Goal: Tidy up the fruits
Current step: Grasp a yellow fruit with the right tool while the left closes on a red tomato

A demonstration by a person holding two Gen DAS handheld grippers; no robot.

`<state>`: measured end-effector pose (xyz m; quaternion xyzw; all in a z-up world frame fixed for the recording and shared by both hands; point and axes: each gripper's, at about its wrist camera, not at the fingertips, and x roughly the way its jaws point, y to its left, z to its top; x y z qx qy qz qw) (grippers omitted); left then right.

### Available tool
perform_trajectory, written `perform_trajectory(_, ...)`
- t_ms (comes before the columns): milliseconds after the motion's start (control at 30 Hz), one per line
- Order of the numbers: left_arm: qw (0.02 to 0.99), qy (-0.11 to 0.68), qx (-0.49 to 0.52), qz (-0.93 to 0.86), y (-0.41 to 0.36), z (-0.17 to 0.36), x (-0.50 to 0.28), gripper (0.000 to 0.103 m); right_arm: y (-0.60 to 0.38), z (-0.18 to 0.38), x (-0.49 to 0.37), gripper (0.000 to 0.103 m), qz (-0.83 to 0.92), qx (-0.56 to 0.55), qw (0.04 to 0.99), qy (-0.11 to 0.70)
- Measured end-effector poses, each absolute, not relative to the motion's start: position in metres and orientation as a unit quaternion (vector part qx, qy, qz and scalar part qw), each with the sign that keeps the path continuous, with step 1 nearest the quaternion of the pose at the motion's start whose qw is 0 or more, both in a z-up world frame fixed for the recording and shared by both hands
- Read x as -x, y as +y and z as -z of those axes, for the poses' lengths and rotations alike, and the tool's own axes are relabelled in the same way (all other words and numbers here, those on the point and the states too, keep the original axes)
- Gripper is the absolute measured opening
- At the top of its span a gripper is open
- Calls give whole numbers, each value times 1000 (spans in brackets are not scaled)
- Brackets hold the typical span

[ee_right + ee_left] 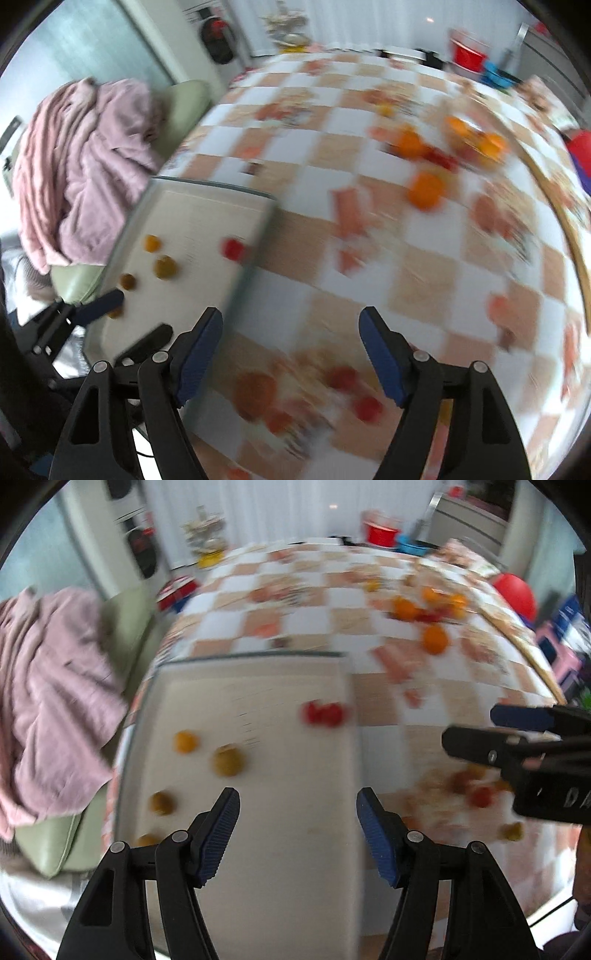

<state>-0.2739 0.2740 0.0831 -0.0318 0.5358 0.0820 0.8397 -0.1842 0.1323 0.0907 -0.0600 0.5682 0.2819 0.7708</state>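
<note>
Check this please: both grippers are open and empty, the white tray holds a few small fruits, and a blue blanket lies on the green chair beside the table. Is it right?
One detail is wrong: the blanket is pink, not blue, as the right wrist view shows. The rest holds: the left gripper and right gripper are open and empty, and the white tray holds a few small fruits; the blanket lies on the green chair.

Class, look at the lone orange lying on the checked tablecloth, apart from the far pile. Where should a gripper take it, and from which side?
Grip the orange across its widest middle, coming from above: it is round, rests freely on the tablecloth, with bare cloth either side for open fingers.
</note>
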Motion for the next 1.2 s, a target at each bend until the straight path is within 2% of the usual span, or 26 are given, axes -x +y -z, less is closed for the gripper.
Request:
perform_trajectory(300,836,549,-7,11,202,-69,247,67,32,-69,197,79,-187,41,773,605)
perform_trajectory(733,818,573,-30,41,177,-28,236,67,-3,-33,204,79,-165,46,765,621)
perform_trajectory(900,815,577,-35,42,173,-20,227,67,1,-28,198,70,-173,64,768,613)
perform_trajectory(1133,819,570,-41,44,166,-20,217,67,9,-29,186,67,-194,85,779,590)
perform_trajectory(1200,820,569,-42,43,164,-20,215,67,8,-28,183,53,-196,84,777,592)
